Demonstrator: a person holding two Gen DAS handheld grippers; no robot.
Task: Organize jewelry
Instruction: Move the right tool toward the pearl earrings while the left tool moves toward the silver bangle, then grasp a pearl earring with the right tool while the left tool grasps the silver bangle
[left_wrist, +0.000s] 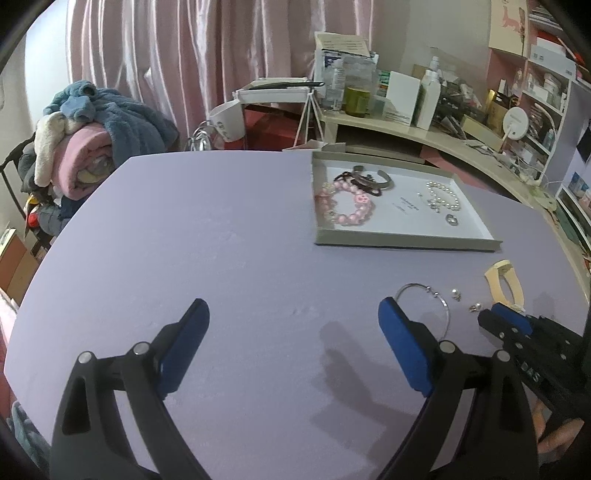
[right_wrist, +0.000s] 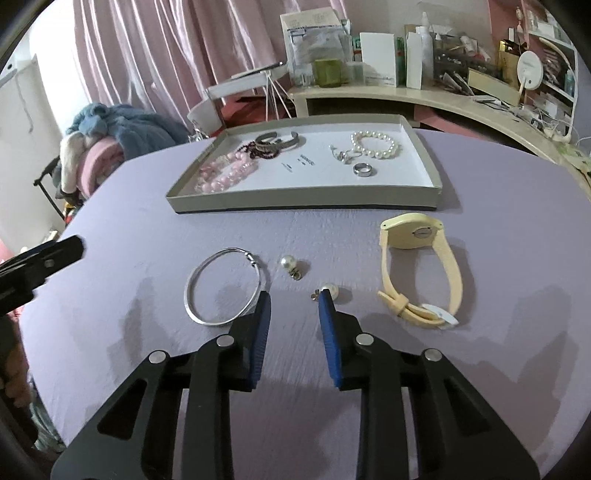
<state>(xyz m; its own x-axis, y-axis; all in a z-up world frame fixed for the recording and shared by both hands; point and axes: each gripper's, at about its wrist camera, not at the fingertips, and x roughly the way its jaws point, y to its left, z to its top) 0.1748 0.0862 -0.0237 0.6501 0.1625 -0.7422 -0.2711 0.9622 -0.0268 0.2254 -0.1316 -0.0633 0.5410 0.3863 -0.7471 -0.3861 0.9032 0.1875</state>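
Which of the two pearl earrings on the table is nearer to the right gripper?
The pearl earring lying right at the tip of the right gripper, beside its right-hand finger. The other pearl earring lies farther ahead, towards the tray.

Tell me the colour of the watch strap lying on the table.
Pale cream-yellow; the watch shows best in the right wrist view.

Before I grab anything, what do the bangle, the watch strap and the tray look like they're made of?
Silver bangle: looks like polished metal, thin, with bright glints along its rim. Cream watch strap: probably matte rubber or silicone; it curves smoothly without shine, though leather can't be ruled out. Tray: looks like cardboard, a shallow box lid with dull grey-beige walls and a white inside.
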